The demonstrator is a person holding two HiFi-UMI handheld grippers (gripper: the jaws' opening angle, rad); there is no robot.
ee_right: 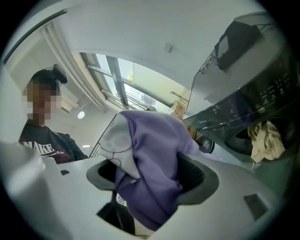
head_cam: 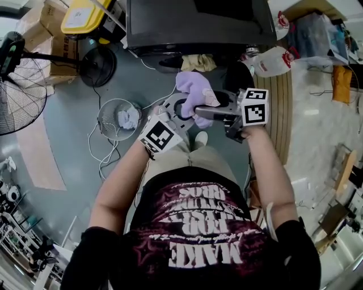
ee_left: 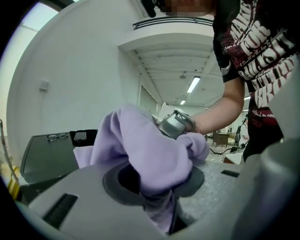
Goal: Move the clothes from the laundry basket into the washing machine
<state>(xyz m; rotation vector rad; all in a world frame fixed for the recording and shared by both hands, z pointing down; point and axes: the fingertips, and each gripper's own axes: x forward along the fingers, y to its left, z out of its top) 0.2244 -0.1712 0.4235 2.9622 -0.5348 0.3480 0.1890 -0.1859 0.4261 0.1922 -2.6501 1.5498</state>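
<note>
Both grippers hold a lavender garment [head_cam: 195,90] up in front of the dark washing machine [head_cam: 198,22]. My left gripper [head_cam: 184,109] is shut on the garment [ee_left: 154,154], which bunches over its jaws. My right gripper [head_cam: 212,111] comes in from the right, and the same garment [ee_right: 150,159] hangs through its jaws, pinched there. In the left gripper view the right gripper's metal nose [ee_left: 176,124] pokes into the fabric. A yellowish cloth [ee_right: 265,140] hangs in the machine's door opening [head_cam: 198,61]. The round wire laundry basket [head_cam: 109,113] stands on the floor at left with a pale cloth [head_cam: 127,118] inside.
A standing fan [head_cam: 22,85] is at far left, its base [head_cam: 97,65] near the machine. Cardboard boxes [head_cam: 45,28] and a yellow-lidded bin [head_cam: 85,17] sit at the back left. A white jug [head_cam: 275,59] stands right of the machine. Cables [head_cam: 102,153] trail by the basket.
</note>
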